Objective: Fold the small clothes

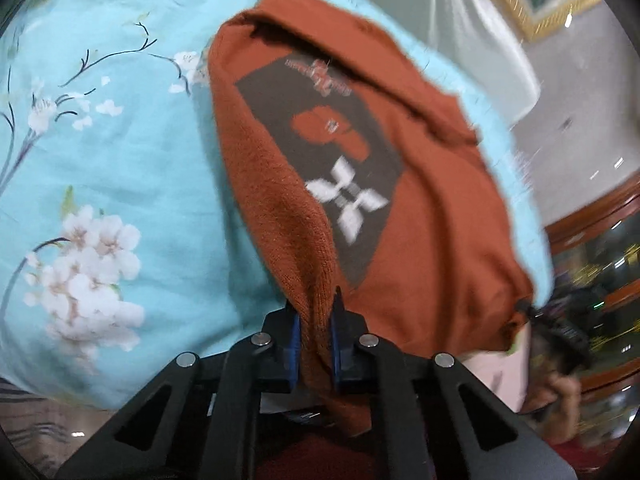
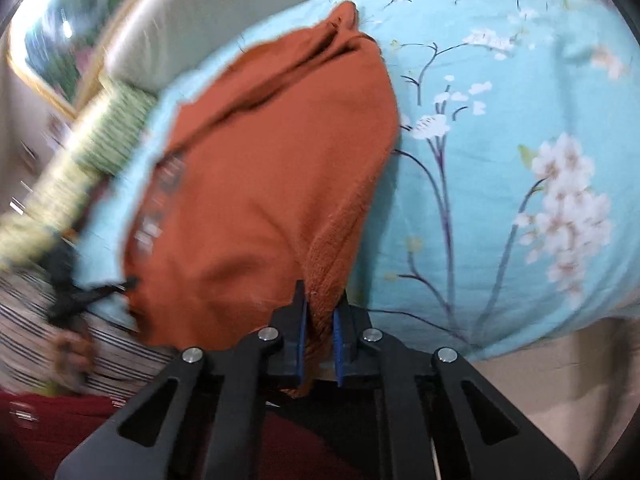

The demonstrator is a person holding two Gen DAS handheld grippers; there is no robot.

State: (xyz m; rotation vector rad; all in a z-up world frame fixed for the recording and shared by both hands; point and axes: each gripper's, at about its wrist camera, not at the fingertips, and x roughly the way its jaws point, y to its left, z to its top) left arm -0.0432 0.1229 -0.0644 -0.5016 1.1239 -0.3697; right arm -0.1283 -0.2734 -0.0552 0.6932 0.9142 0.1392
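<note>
A small rust-orange garment [image 1: 424,208] with a dark printed patch and a white four-petal mark lies stretched over the light blue floral bedsheet [image 1: 120,160]. My left gripper [image 1: 314,312] is shut on its ribbed near edge. In the right wrist view the same garment [image 2: 256,184] shows its plain side, and my right gripper [image 2: 320,312] is shut on another part of its near ribbed edge. The other gripper [image 1: 560,320] shows in the left wrist view at the right, at the garment's edge. Both views are motion-blurred.
The blue floral sheet [image 2: 500,160] covers the bed. A white headboard [image 1: 472,32] and a gold-framed picture [image 1: 536,4] stand behind. A green-sleeved arm [image 2: 88,160] and striped cloth [image 2: 120,356] sit at the left of the right wrist view. Wooden furniture [image 1: 592,216] is at right.
</note>
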